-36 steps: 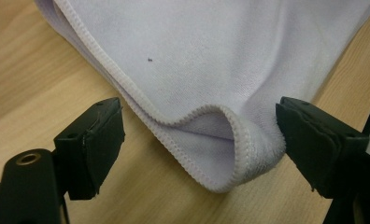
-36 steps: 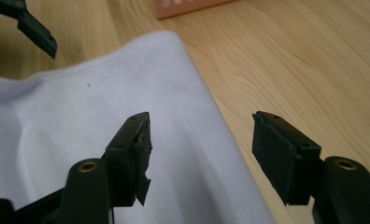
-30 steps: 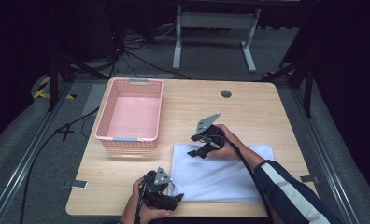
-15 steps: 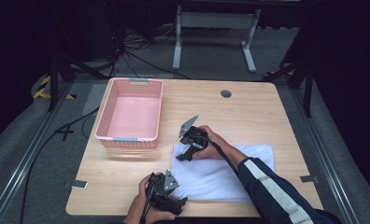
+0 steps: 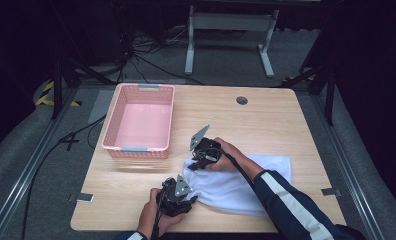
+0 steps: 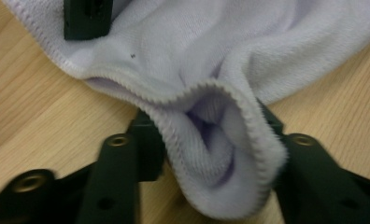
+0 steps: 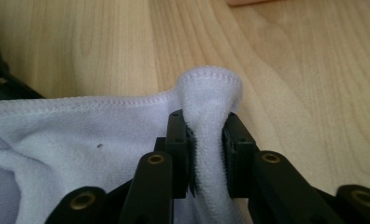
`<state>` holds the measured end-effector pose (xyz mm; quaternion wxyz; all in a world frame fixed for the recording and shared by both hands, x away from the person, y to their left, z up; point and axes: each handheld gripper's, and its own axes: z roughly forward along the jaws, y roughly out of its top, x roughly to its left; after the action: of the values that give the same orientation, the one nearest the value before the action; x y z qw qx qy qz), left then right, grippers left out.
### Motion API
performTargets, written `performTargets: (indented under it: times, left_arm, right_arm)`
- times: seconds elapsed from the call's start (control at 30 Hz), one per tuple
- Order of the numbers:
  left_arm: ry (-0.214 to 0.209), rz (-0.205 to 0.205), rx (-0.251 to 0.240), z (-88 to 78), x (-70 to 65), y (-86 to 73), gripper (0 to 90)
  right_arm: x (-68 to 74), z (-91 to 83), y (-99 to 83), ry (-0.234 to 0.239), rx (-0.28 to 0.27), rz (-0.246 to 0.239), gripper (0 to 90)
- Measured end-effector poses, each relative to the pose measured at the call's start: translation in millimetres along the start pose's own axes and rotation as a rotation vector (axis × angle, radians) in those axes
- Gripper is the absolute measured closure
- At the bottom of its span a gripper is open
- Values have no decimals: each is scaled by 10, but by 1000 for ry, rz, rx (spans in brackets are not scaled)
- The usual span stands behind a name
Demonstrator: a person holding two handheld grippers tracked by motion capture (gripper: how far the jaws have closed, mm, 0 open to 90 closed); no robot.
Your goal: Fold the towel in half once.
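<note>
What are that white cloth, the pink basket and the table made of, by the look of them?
The white cloth looks like soft terry or fleece fabric: a fuzzy nap and a stitched hem show. The pink basket seems moulded plastic, with perforated walls and a matt finish. The table top looks like light wood or wood-look laminate, smooth with printed-looking grain; which one is unclear.

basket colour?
Pink, with grey handle tabs on its short ends; the basket shows best in the high view.
</note>
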<state>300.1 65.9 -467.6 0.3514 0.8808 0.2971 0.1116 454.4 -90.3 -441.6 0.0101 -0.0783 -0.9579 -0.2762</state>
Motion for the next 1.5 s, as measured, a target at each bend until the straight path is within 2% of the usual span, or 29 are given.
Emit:
performTargets:
  times: [0.03,0.13,0.23,0.3,0.4,0.47,0.5,0.6,0.77,0.83,0.9,0.93,1.0,1.07,1.1,1.37,1.5]
  left_arm:
    - [7,-16,2,-24,23,-21,647]
    - [23,-19,12,-69,61,-50,650]
    - [43,-63,8,-164,109,-131,649]
    - [53,-76,8,-232,144,-184,647]
    - [81,-54,-6,-332,154,-223,650]
    - [81,-59,-14,-371,135,-241,651]
    - [92,-43,-24,-386,134,-243,651]
    - [106,-31,-53,-430,108,-228,647]
    - [149,15,-109,-504,39,-152,643]
    - [159,49,-121,-520,18,-104,643]
    - [154,71,-140,-526,1,-62,644]
    - [150,63,-153,-523,-13,-42,643]
    - [154,82,-167,-528,-38,2,641]
    - [165,111,-175,-538,-67,47,638]
    - [173,139,-172,-547,-80,71,638]
    - [145,247,-221,-462,-216,400,629]
    - [143,315,-215,-377,-318,588,624]
  right_arm:
    - [13,-20,25,-15,-24,-7,772]
    - [24,-35,56,-22,-48,-14,776]
    - [45,-45,121,-23,-88,-13,777]
    - [73,-41,180,-27,-99,-31,778]
    - [121,-34,279,-25,-127,-49,777]
    - [144,-40,334,-19,-137,-60,777]
    - [152,-49,354,-16,-144,-67,777]
    - [175,-93,394,-17,-163,-87,776]
    - [162,-246,401,-13,-223,-98,772]
    - [149,-324,393,-9,-240,-101,770]
    - [150,-405,374,-8,-258,-107,769]
    - [147,-445,364,-9,-265,-110,767]
    - [151,-547,334,-9,-275,-118,760]
    - [158,-640,304,-14,-291,-112,760]
    - [165,-687,287,-17,-296,-117,761]
    - [213,-1056,81,-68,-322,-115,757]
    - [204,-1226,-83,-97,-342,-93,749]
